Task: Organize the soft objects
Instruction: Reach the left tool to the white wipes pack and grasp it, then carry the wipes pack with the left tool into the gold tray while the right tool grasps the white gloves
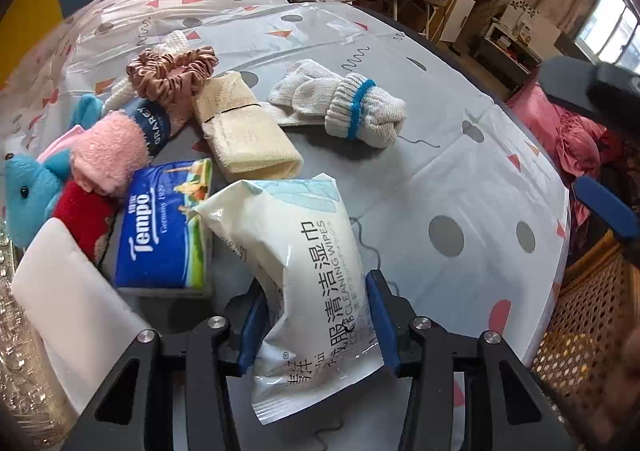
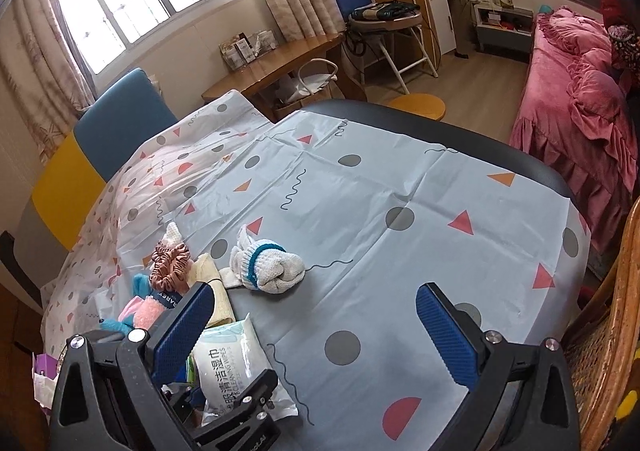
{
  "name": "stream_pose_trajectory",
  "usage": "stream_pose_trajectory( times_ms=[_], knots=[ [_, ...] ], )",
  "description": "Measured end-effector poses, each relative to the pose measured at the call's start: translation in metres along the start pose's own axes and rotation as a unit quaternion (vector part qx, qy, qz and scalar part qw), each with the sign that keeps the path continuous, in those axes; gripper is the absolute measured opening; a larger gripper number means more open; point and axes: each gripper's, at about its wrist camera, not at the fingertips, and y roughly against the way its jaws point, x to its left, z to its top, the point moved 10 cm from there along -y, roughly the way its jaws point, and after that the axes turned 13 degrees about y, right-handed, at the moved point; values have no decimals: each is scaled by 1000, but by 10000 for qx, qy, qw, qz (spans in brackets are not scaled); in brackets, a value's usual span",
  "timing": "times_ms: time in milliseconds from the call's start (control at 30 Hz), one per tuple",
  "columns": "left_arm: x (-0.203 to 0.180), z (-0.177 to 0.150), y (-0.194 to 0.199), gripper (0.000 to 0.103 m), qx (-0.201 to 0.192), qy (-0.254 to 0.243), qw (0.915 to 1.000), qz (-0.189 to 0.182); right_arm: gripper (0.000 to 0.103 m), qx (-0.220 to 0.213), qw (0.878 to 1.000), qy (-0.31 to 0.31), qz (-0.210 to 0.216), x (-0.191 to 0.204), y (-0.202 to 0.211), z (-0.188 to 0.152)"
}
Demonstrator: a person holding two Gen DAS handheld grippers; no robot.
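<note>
Down at the near edge of the desk (image 1: 472,187), the left gripper (image 1: 318,325) has its blue-padded fingers (image 1: 382,319) closed partway onto a white soft plastic pack of cleaning wipes (image 1: 296,275), one pad pressing each long side so the film crumples between them. The pack lies lengthwise along the fingers, its printed face up and its far end tilted toward the middle of the desk. Just beside it on the left lies a blue Tempo tissue pack (image 1: 166,227), flat on the patterned plastic cloth. Beyond that sit a folded cream cloth (image 1: 244,131), a brown satin scrunchie (image 1: 172,75), a fluffy pink roll (image 1: 112,151) and a blue plush toy (image 1: 28,199), clustered toward the left edge. A rolled white knitted glove with a blue band (image 1: 352,107) lies apart nearer the middle.

The right gripper (image 2: 316,327) hangs above the near part of the desk with its fingers (image 2: 444,327) spread wide, holding and touching nothing.
</note>
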Motion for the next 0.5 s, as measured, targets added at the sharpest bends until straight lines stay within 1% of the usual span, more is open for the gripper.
stream_pose_trajectory(
  times_ms=[67,200,233,300,367,433,500],
  knots=[
    [8,-10,7,48,-17,-88,10000,-20,103,112,9999,-22,10,-1,-3,-3],
    [29,-22,18,49,-46,1,10000,-59,102,488,9987,-26,140,4,-13,-15],
    [34,-21,18,49,-72,8,10000,-56,101,592,9981,56,183,7,-16,-17],
    [38,-21,21,49,-102,22,9999,-93,95,834,9956,278,322,17,-22,-20],
    [41,-22,23,49,-128,19,9998,-145,94,1015,9914,753,341,27,-29,-14],
    [42,-23,24,49,-167,18,9997,-182,93,1019,9844,1414,256,37,-34,0],
    [43,-24,24,49,-206,16,9996,-210,93,1075,9700,2165,270,51,-44,11]
  ],
)
